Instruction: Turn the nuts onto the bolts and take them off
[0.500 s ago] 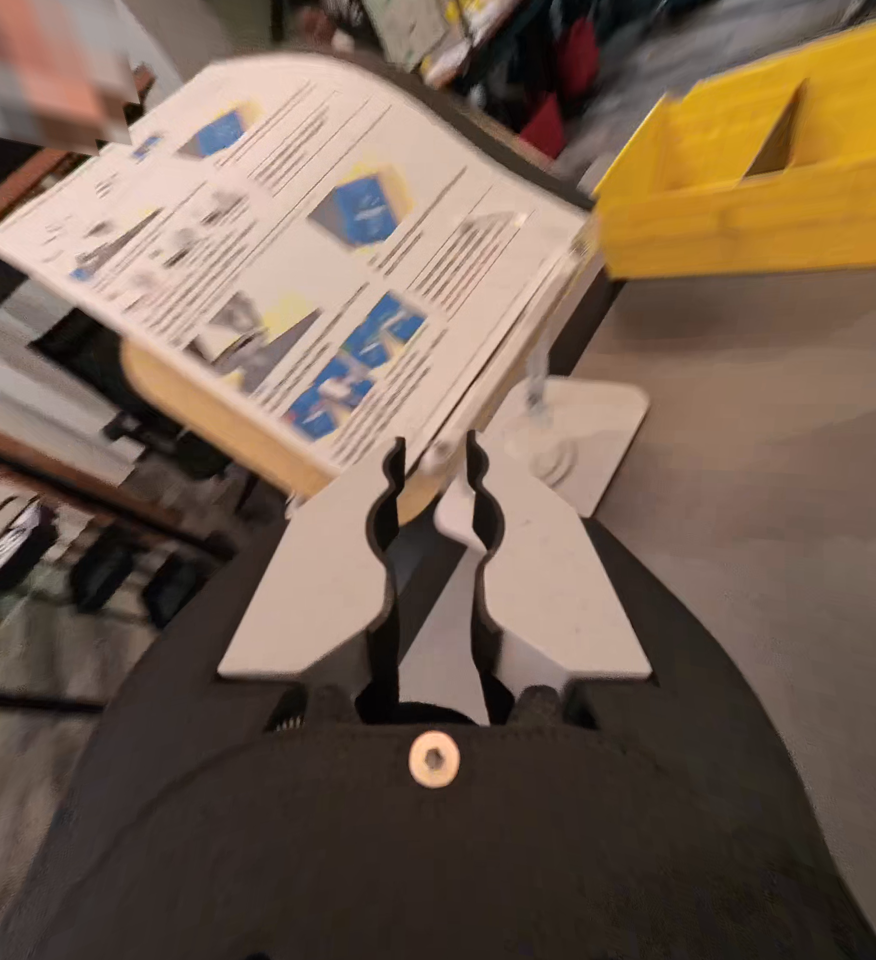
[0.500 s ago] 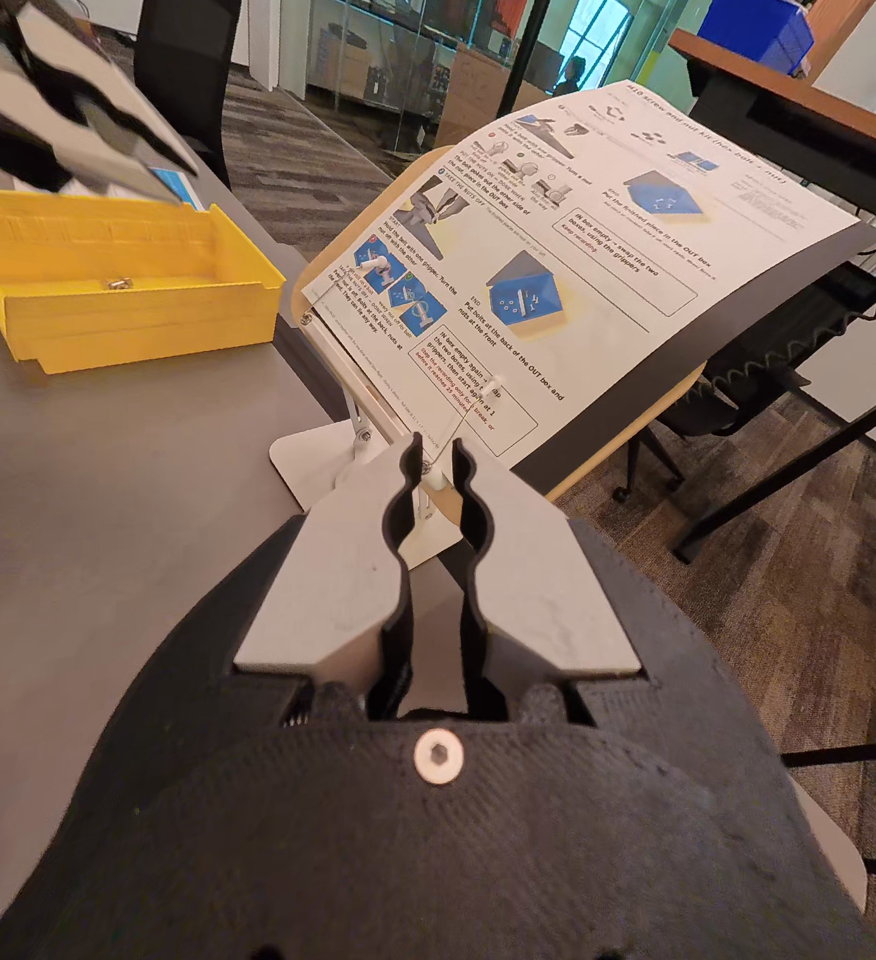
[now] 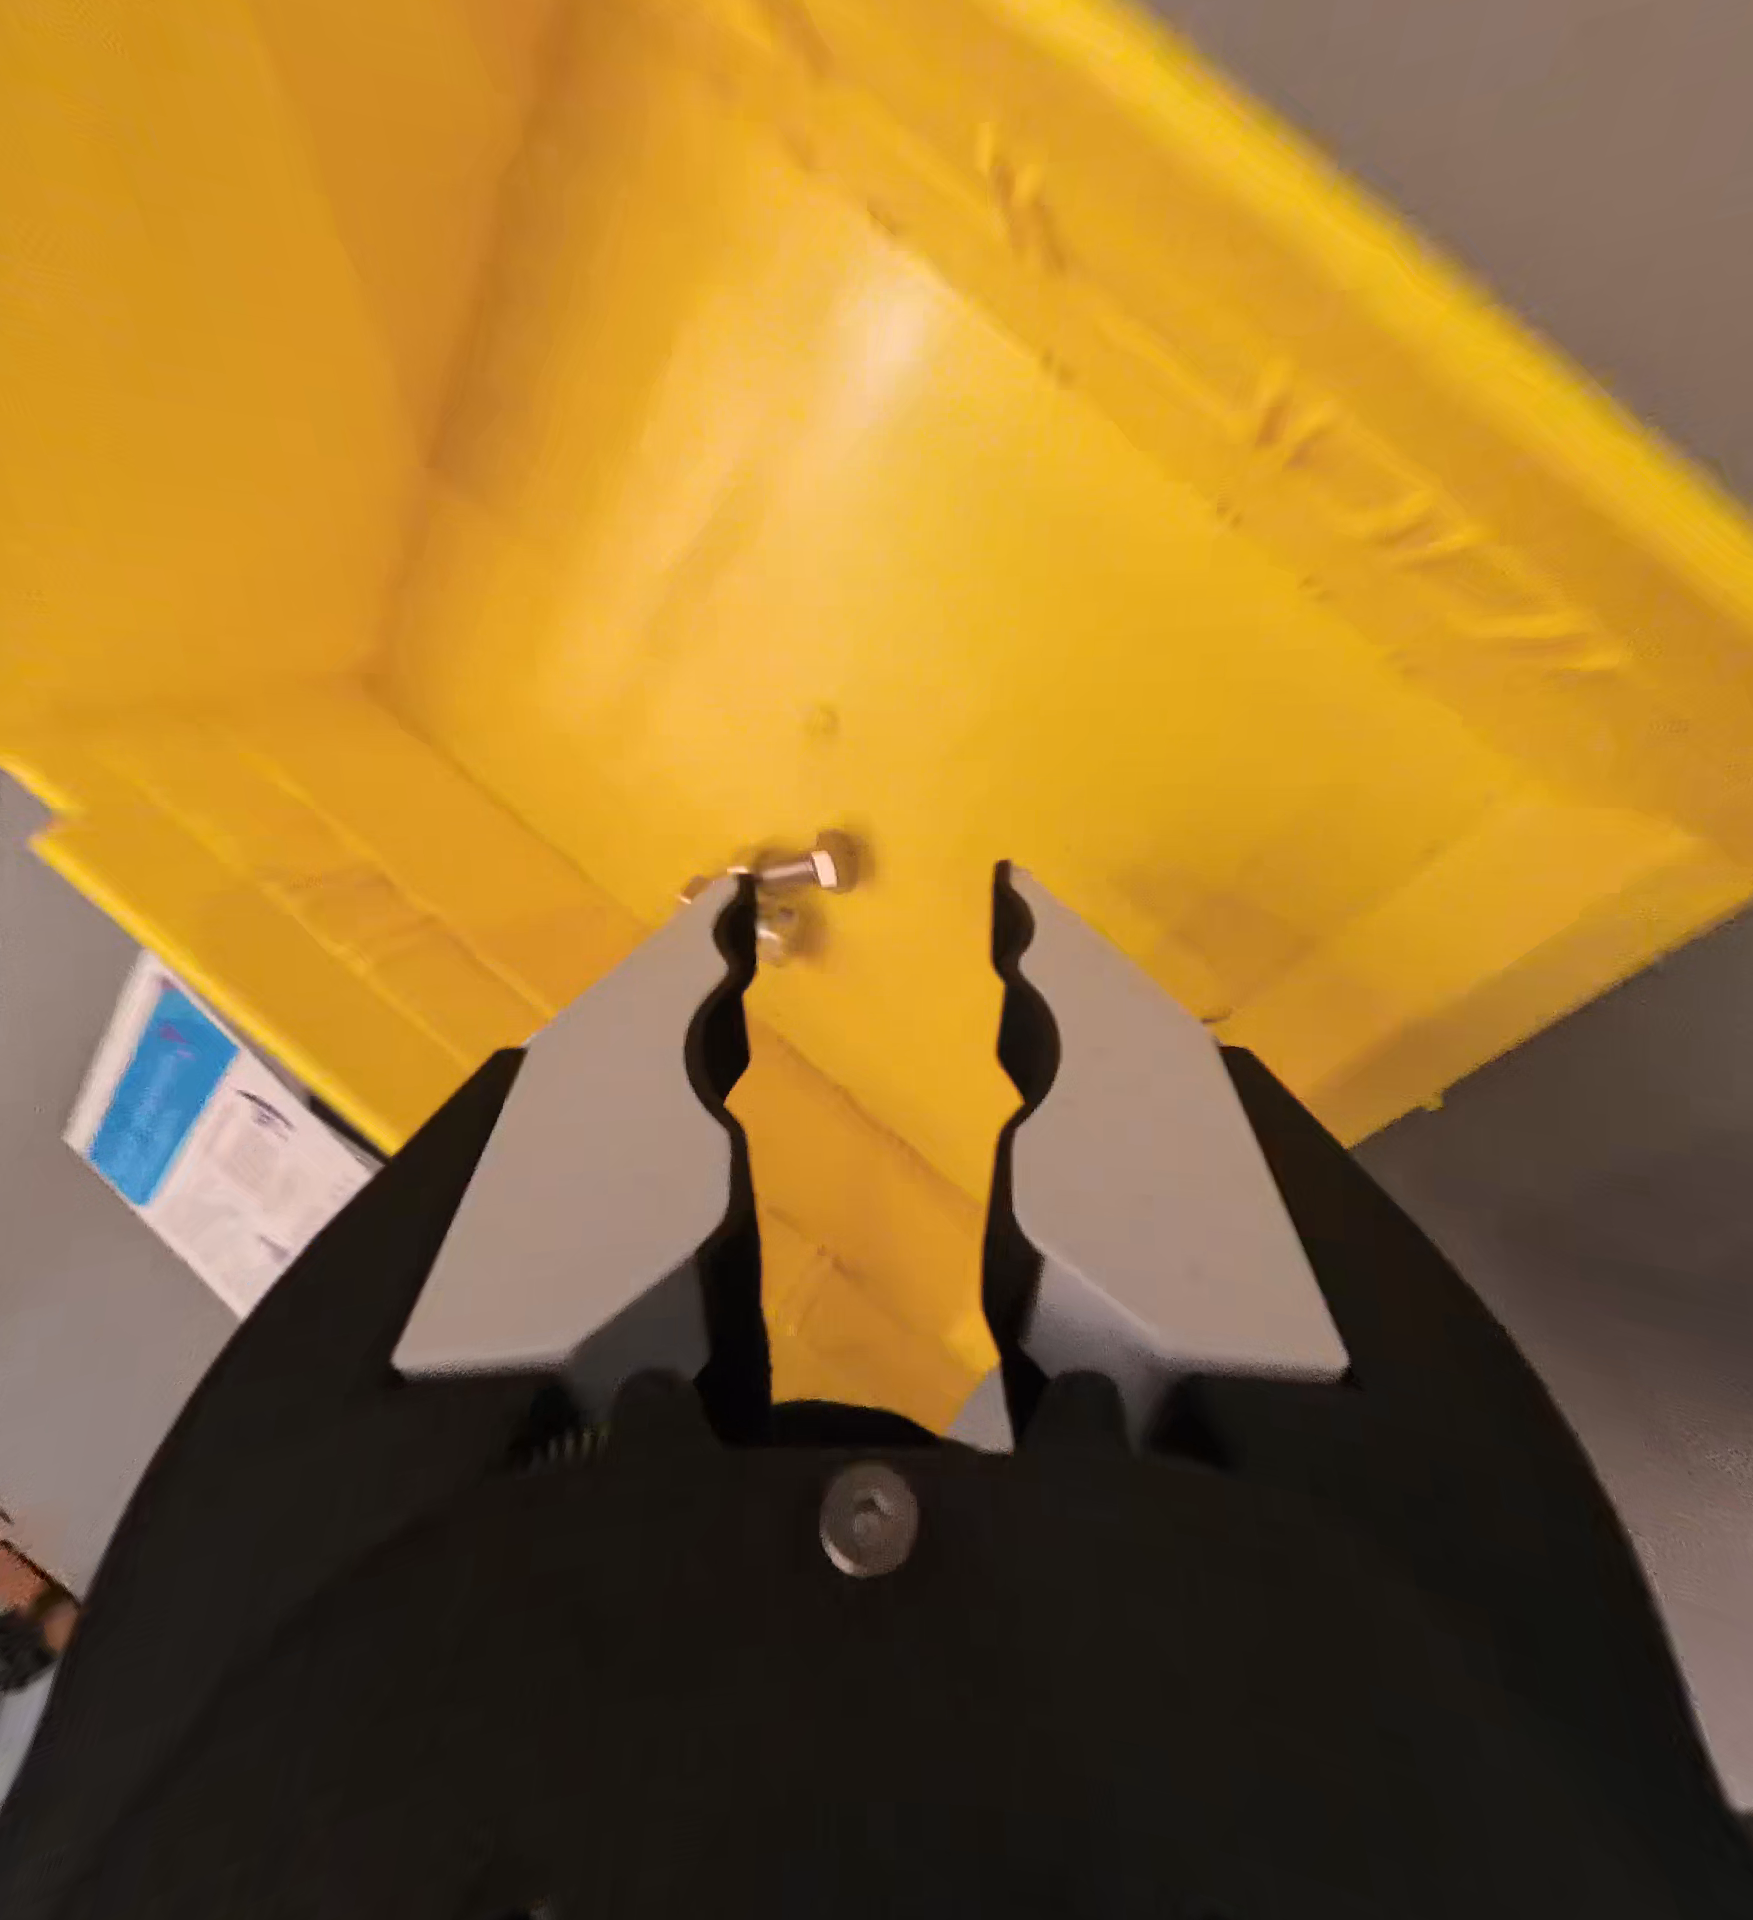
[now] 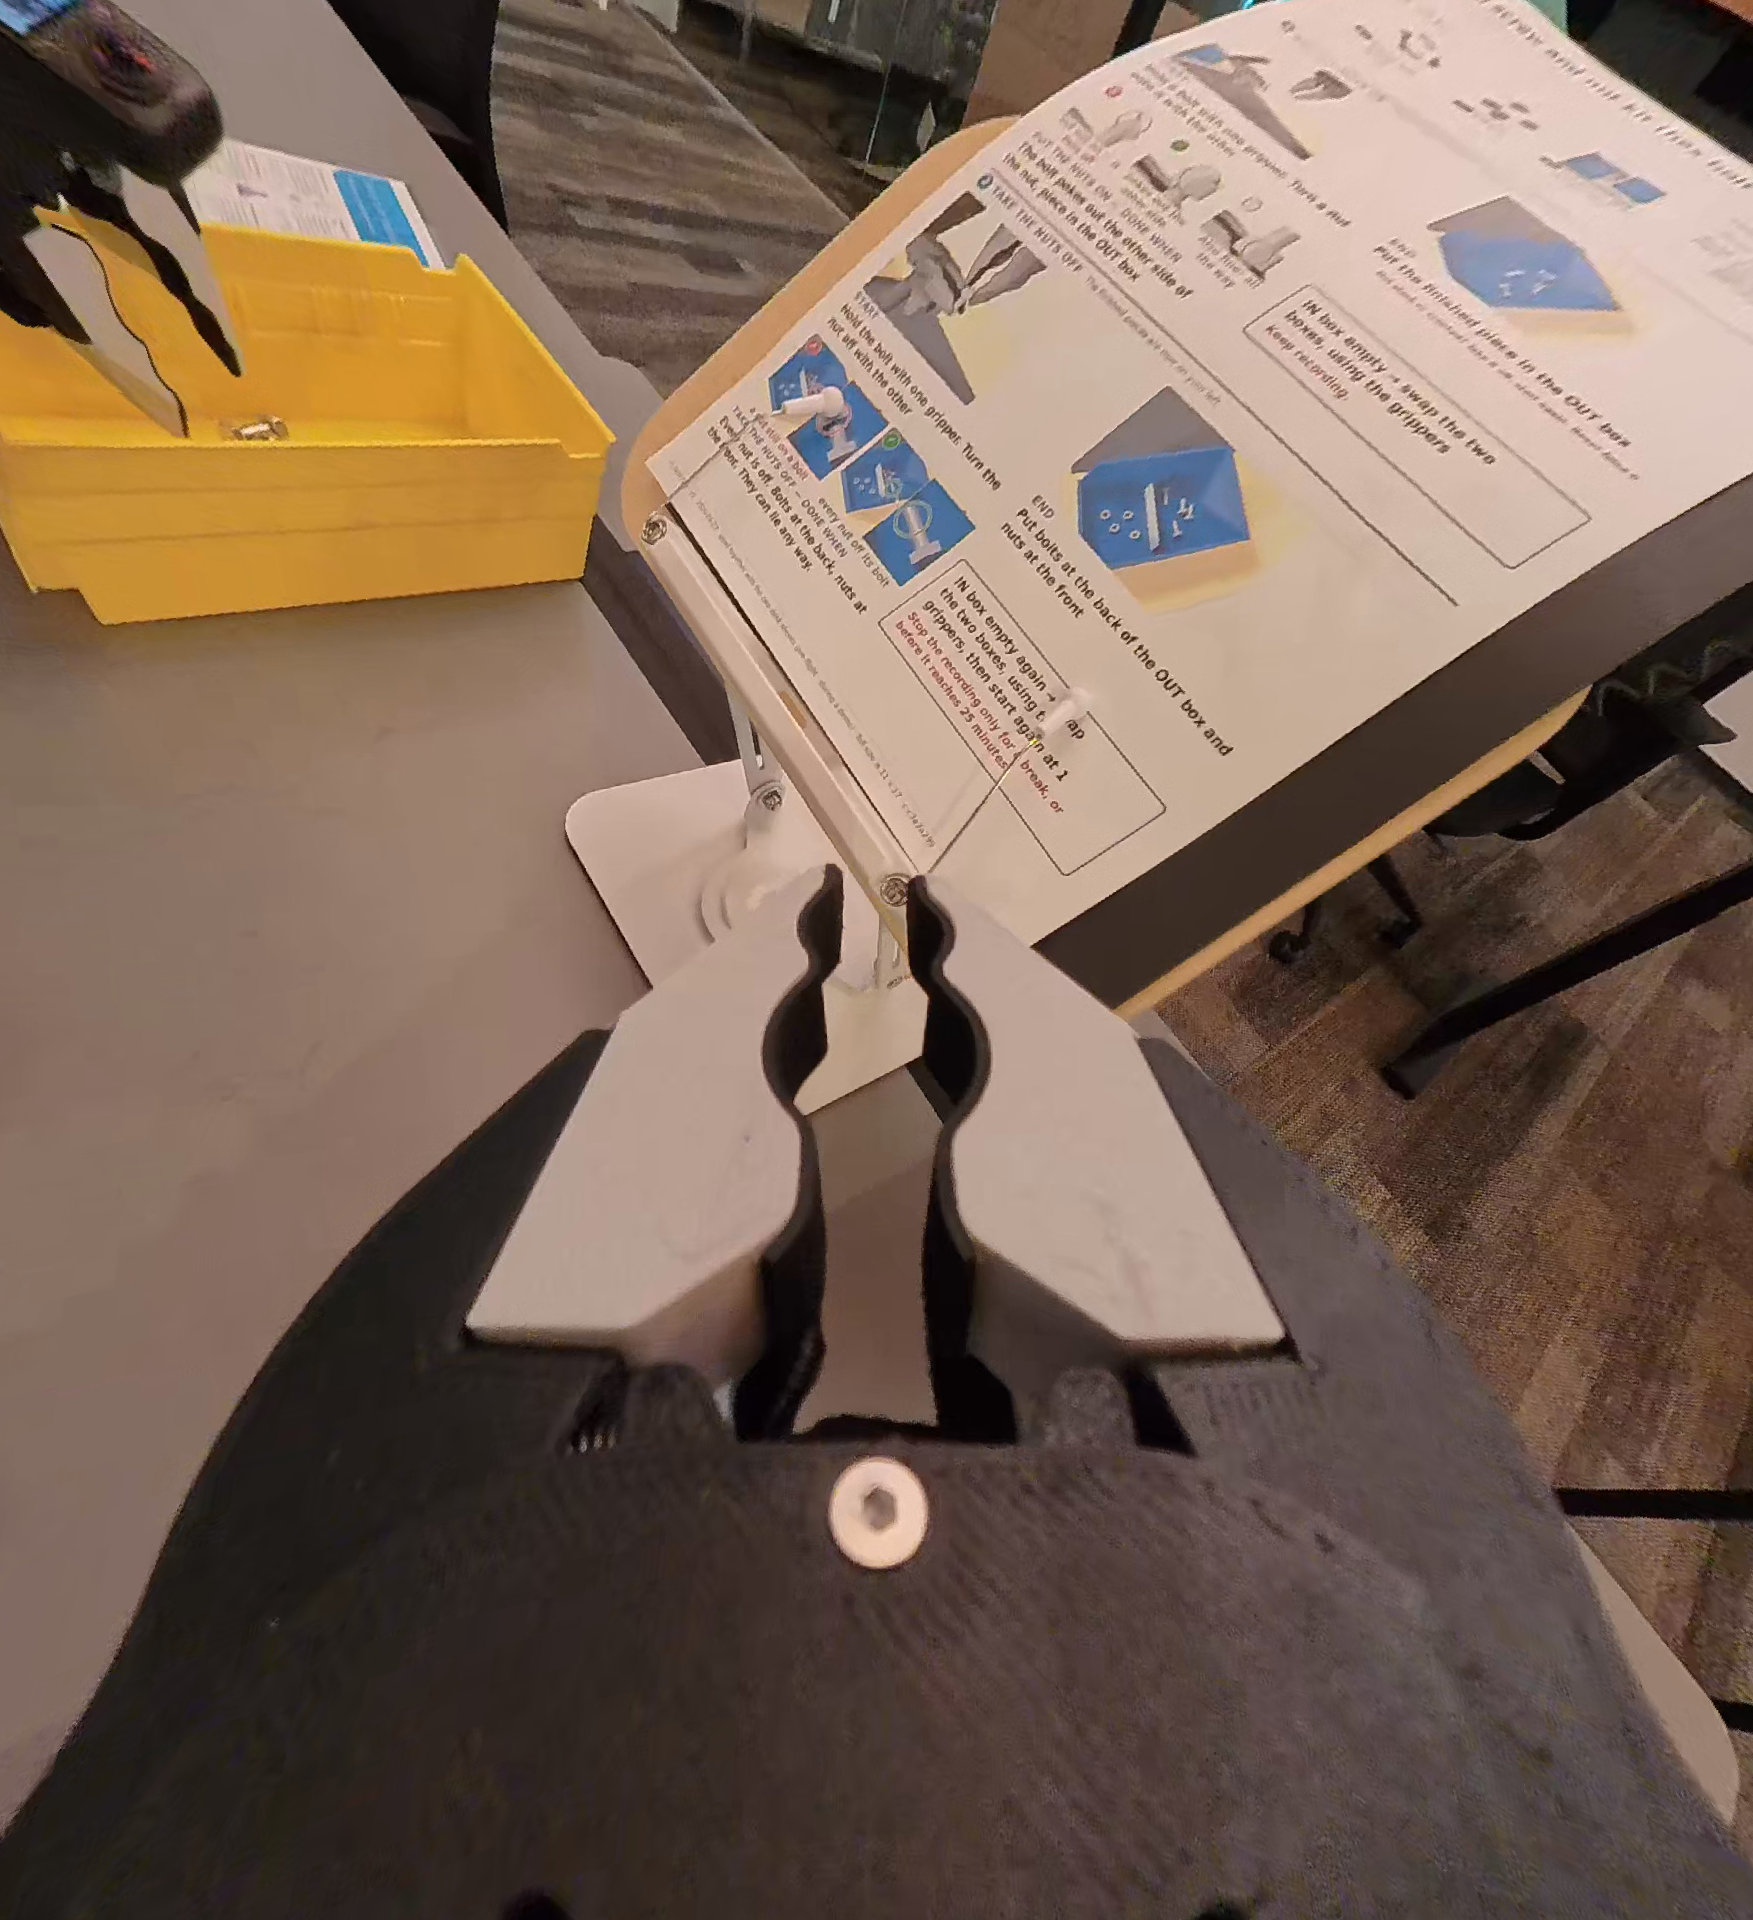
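A silver bolt (image 3: 801, 869) lies on the floor of the yellow bin (image 3: 228, 416), with a small nut-like piece (image 3: 776, 932) just beside it. My left gripper (image 3: 872, 878) is open and empty, and hangs inside the bin with its left fingertip right by the bolt. In the right wrist view the left gripper (image 4: 205, 400) reaches down into the yellow bin (image 4: 332, 499), next to the bolt (image 4: 254, 428). My right gripper (image 4: 872, 883) holds nothing. Its jaws stand a narrow gap apart over the table's right edge.
A printed instruction sheet (image 4: 1215, 436) leans on a stand with a white base (image 4: 643, 862) just ahead of the right gripper. A blue-and-white leaflet (image 4: 332, 203) lies behind the bin and also shows in the left wrist view (image 3: 197, 1143). Chair and table legs stand on the floor at right. Across from one pair of fingers to the other is roughly 55 cm.
My left gripper has swung from the instruction stand to the yellow bin, dropped into it and opened wider. My right gripper has hardly moved.
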